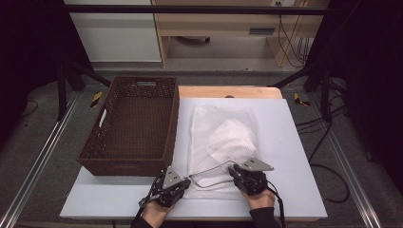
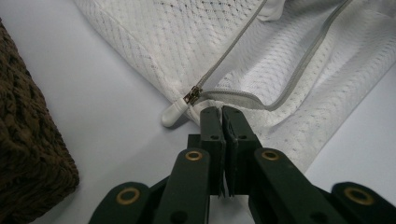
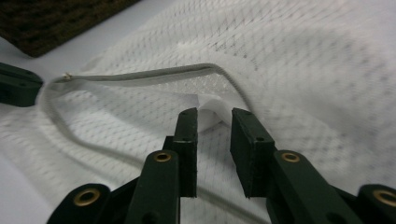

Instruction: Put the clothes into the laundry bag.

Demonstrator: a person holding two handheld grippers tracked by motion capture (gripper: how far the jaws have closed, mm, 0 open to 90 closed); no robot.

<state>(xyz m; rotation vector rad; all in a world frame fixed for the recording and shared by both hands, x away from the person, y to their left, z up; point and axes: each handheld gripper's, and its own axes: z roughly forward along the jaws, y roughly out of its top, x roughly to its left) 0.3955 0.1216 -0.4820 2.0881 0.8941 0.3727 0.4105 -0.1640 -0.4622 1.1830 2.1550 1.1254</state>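
A white mesh laundry bag (image 1: pixel 211 121) lies on the white board with a white cloth bundle (image 1: pixel 234 138) inside it. Its grey zipper (image 2: pixel 289 86) is undone and the mouth gapes toward me. My left gripper (image 1: pixel 187 181) (image 2: pixel 222 112) is shut on the bag's edge just beside the zipper pull (image 2: pixel 192 95) and its white tab (image 2: pixel 173 114). My right gripper (image 1: pixel 233 169) (image 3: pixel 214 113) stands open at the mouth's other end, with a fold of white cloth (image 3: pixel 211 108) between its tips. The left gripper (image 3: pixel 16 85) also shows in the right gripper view, at the end of the zipper.
A brown wicker basket (image 1: pixel 126 165) stands empty at the board's left, close to my left gripper; its corner (image 2: pixel 28 154) is just left of the jaws. Bare white board (image 1: pixel 294 156) extends to the right of the bag.
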